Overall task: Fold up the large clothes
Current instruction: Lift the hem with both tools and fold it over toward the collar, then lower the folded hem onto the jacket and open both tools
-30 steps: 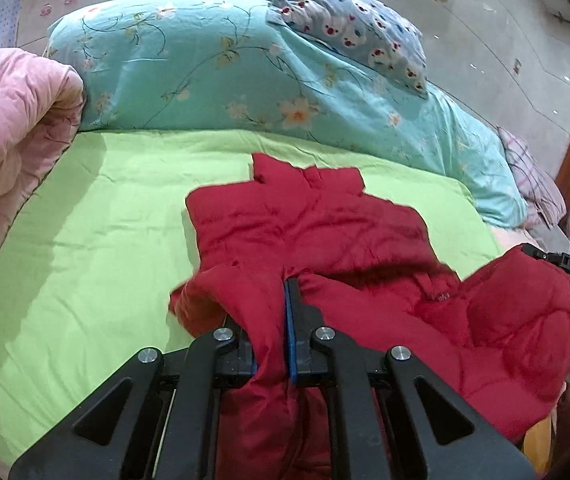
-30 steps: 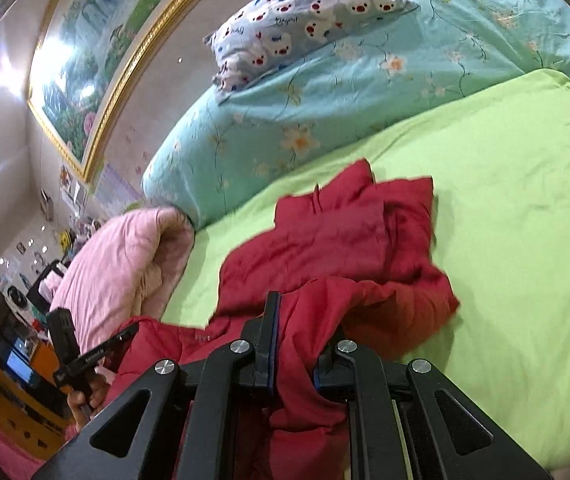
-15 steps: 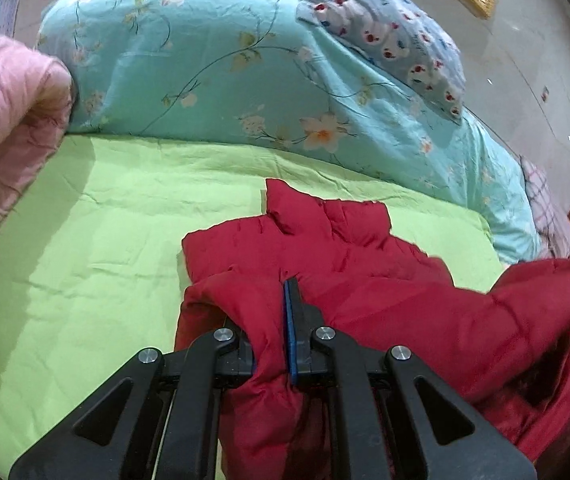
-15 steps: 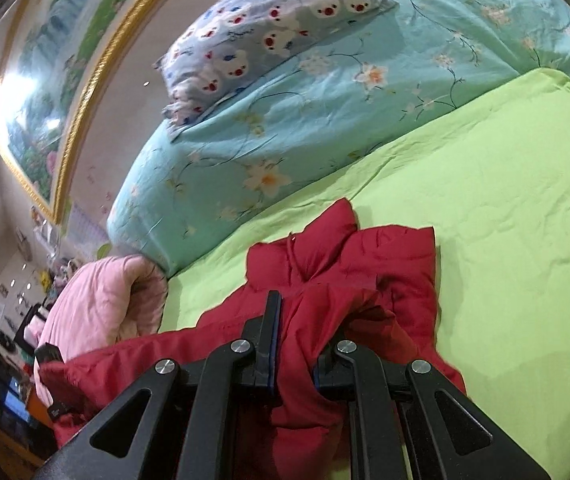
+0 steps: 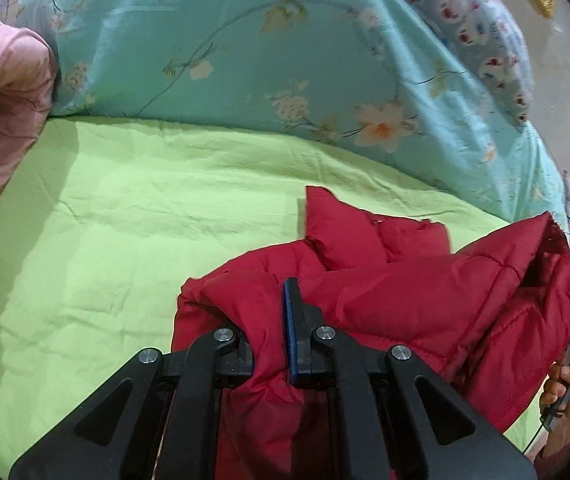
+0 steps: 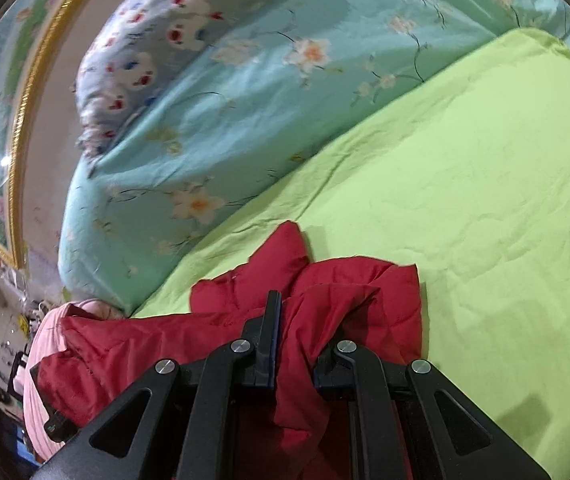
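A red padded jacket [image 5: 385, 288] lies bunched on the green bed sheet [image 5: 145, 216], its far part resting on the sheet and its near edge lifted. My left gripper [image 5: 273, 304] is shut on a fold of the jacket's near edge. In the right wrist view the same red jacket [image 6: 349, 292] hangs between the two hands, and my right gripper [image 6: 297, 316] is shut on another fold of it. A person's hand [image 5: 561, 392] shows at the lower right of the left wrist view, under the lifted cloth.
A turquoise flowered quilt [image 5: 245, 60] is piled along the head of the bed with a blue patterned pillow [image 6: 173, 28] on top. A pink quilt [image 5: 1, 112] lies at the left side. The green sheet [image 6: 485, 184] stretches wide on the right.
Both grippers have carried the jacket's near edge forward toward the quilt at the bed's head. The jacket is more doubled over itself, and the quilt and pillow look much closer.
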{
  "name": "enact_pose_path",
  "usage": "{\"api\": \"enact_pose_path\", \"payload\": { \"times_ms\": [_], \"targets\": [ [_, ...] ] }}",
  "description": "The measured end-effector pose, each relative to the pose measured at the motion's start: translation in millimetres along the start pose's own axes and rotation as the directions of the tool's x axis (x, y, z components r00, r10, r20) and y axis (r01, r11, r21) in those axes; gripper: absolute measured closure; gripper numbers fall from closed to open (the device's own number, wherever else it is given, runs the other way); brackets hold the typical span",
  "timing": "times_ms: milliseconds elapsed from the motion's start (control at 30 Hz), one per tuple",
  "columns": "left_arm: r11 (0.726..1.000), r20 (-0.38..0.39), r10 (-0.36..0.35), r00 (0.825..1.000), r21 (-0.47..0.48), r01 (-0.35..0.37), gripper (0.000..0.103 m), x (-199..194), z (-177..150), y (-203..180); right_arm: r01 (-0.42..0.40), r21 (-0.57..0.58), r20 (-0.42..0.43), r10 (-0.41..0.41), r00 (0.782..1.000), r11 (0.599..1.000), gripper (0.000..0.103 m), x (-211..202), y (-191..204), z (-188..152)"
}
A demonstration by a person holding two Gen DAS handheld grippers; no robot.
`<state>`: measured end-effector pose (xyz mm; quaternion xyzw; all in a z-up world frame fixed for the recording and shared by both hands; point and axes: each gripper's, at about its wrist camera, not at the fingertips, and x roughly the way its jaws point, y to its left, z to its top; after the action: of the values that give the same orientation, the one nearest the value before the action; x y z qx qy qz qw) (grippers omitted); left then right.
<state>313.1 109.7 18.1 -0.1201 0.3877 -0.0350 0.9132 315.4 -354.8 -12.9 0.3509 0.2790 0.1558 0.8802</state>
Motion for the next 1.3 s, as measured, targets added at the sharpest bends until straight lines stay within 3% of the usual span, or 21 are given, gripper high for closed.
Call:
{"api": "enact_pose_path", "payload": {
  "times_ms": [167,367,567,767,933,1000,1067,1133,1233,1300],
  "targets": [
    [1.0,-0.03,0.025,0.999,-0.008,-0.025,0.095,39,10,4,0.04,0.018,-0.017,-0.04,0.999,0.999,0.093,36,-11,7],
    [0.998,-0.066,-0.025,0.997,-0.065,0.02,0.093,71,22,19,0.077,0.042,-0.017,-0.076,0.997,0.996,0.093,66,-25,13],
    [0.991,-0.08,-0.087,0.993,-0.106,0.079,0.091,78,23,33,0.056,0.089,-0.048,-0.052,0.998,0.994,0.092,82,-42,13],
    [0.979,-0.078,-0.161,0.984,-0.142,0.149,0.088,55,24,47,0.018,0.105,-0.068,-0.011,0.998,0.994,0.087,83,-43,16],
    [0.983,-0.046,-0.156,0.987,-0.108,0.15,0.083,29,25,48,0.01,0.101,-0.079,-0.002,0.997,0.995,0.087,88,-38,15],
    [0.989,-0.034,-0.124,0.992,-0.079,0.121,0.078,22,25,47,-0.004,0.127,-0.087,0.015,0.996,0.992,0.086,88,-41,16],
    [0.994,-0.008,-0.088,0.996,-0.063,0.087,0.059,14,25,49,-0.018,0.151,-0.094,0.033,0.995,0.988,0.086,86,-44,18],
    [0.996,0.035,-0.044,0.998,-0.078,0.047,0.051,4,26,58,-0.019,0.157,-0.099,0.034,0.994,0.987,0.084,83,-45,22],
    [0.992,0.061,-0.082,0.995,-0.095,0.087,0.051,-8,23,59,-0.032,0.185,-0.092,0.049,0.994,0.982,0.077,76,-47,27],
    [0.993,0.067,-0.106,0.992,-0.047,0.11,0.051,-13,20,41,-0.046,0.215,-0.081,0.065,0.995,0.976,0.071,72,-47,30]
  ]
}}
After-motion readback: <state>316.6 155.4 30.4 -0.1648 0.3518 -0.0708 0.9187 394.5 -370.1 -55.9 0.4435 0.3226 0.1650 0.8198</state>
